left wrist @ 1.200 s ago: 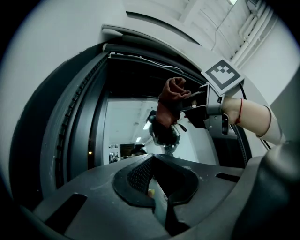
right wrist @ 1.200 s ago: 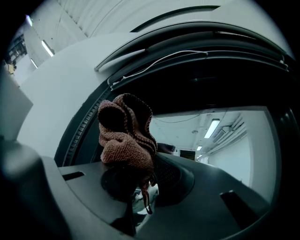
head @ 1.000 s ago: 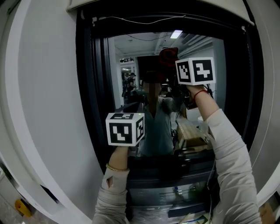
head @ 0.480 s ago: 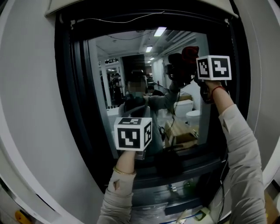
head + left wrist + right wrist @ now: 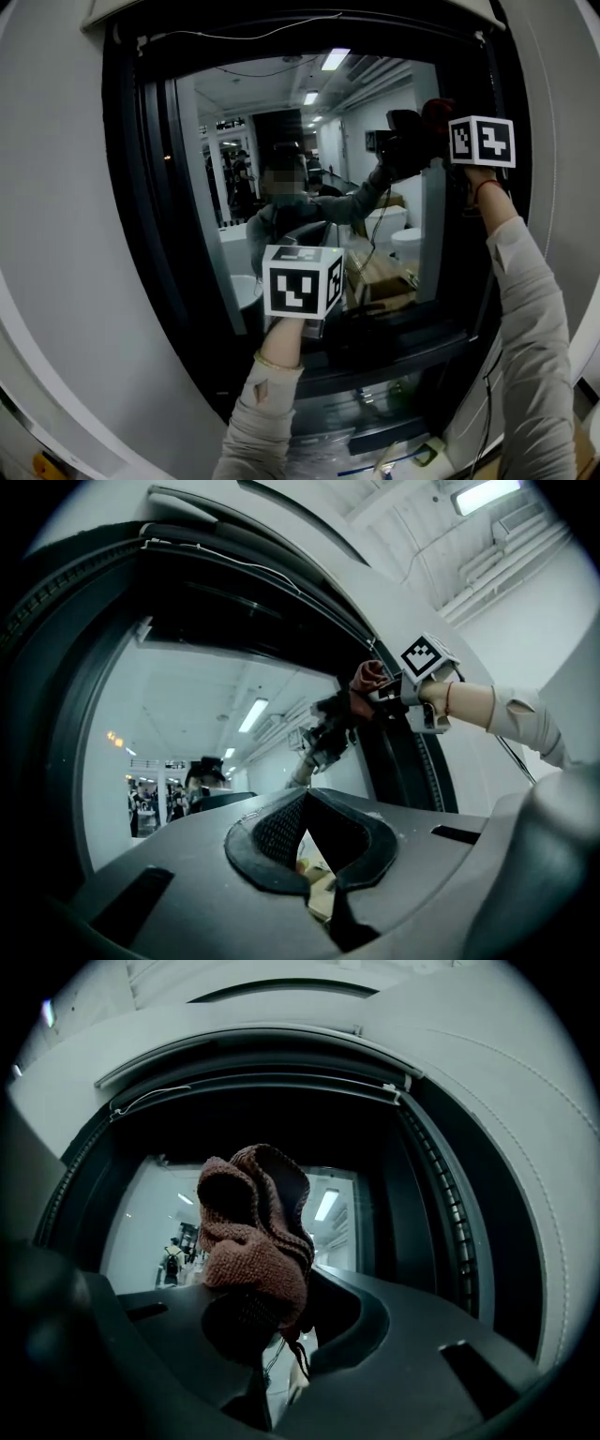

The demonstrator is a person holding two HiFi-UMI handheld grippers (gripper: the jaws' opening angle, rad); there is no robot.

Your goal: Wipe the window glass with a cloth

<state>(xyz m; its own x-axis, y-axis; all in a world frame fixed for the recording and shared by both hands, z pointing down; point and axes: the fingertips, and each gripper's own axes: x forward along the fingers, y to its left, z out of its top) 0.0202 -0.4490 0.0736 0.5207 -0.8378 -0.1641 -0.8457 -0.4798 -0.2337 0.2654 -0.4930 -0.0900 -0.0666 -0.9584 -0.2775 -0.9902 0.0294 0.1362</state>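
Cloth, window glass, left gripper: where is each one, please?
cloth [image 5: 258,1241], right gripper view, knitted middle fold
window glass [image 5: 244,122], head view, upper pane
left gripper [image 5: 306,803], left gripper view, between fingertips

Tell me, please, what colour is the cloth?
Reddish-brown knit cloth, clearest in the right gripper view.

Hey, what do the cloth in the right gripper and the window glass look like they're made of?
Cloth: knitted yarn, probably wool or acrylic, with a matte reddish-brown finish; rows of stitches and a darker ribbed edge show. Window glass: a smooth, glossy pane that mirrors a ceiling light sharply. Whether it is plain or tinted cannot be told.
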